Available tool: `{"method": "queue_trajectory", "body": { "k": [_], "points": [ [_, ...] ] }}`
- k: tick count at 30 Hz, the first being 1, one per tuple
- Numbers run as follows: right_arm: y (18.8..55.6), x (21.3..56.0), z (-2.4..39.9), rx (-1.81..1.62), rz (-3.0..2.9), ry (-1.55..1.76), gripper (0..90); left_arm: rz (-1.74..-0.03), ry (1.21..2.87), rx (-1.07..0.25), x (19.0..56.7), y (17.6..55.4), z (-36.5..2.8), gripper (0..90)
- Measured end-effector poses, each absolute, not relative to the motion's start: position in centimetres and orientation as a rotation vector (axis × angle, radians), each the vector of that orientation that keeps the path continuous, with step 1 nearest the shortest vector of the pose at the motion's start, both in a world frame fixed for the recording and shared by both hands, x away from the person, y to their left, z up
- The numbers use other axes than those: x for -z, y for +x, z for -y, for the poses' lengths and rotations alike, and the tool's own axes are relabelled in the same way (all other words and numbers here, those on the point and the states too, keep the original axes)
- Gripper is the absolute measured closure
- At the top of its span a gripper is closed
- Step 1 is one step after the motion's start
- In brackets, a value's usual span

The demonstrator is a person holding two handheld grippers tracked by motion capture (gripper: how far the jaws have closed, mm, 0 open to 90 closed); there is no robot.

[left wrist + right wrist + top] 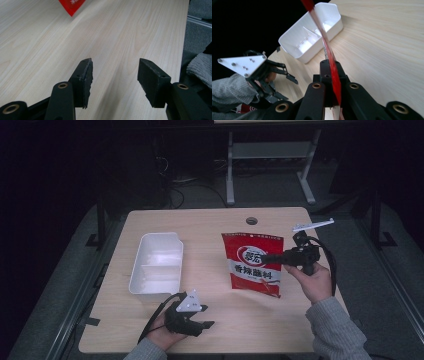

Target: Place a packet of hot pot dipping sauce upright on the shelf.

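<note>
Between the fingers of our right gripper (331,82) we record a red seasoning packet (254,263), clamped at its right edge. Seen from the right gripper view, the packet (329,55) runs edge-on as a thin red strip, straight up from the clenched fingers. From above, its printed face shows, with the right gripper (267,258) reaching in from the packet's right side and our right hand (312,280) behind it. Whether the packet's lower edge touches the counter (210,225) we cannot tell.

Our left gripper (202,317) sits near the counter's front edge, fingers released and spread, bare wood between them; one finger (85,80) shows a worn pad. A corner of the red packet (72,6) lies well apart from them, farther up the counter.

Just beyond the left gripper stands a white divided tray (156,265), to the left of the packet and apart from it.
</note>
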State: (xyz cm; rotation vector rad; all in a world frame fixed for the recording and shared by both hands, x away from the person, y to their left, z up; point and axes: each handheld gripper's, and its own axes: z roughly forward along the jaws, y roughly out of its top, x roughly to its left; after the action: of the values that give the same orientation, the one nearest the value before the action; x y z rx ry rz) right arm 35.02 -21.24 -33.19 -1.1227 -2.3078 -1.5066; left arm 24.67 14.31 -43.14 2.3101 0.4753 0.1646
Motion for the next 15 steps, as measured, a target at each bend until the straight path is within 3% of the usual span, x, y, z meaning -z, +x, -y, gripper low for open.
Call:
{"method": "queue_trajectory", "body": {
  "k": [15],
  "points": [
    [35.2, 32.2, 16.9, 1.582, 2.236, -1.054, 89.6, -0.486, 2.308, -0.177, 43.3, 24.4, -15.4, 44.4]
  ]
}}
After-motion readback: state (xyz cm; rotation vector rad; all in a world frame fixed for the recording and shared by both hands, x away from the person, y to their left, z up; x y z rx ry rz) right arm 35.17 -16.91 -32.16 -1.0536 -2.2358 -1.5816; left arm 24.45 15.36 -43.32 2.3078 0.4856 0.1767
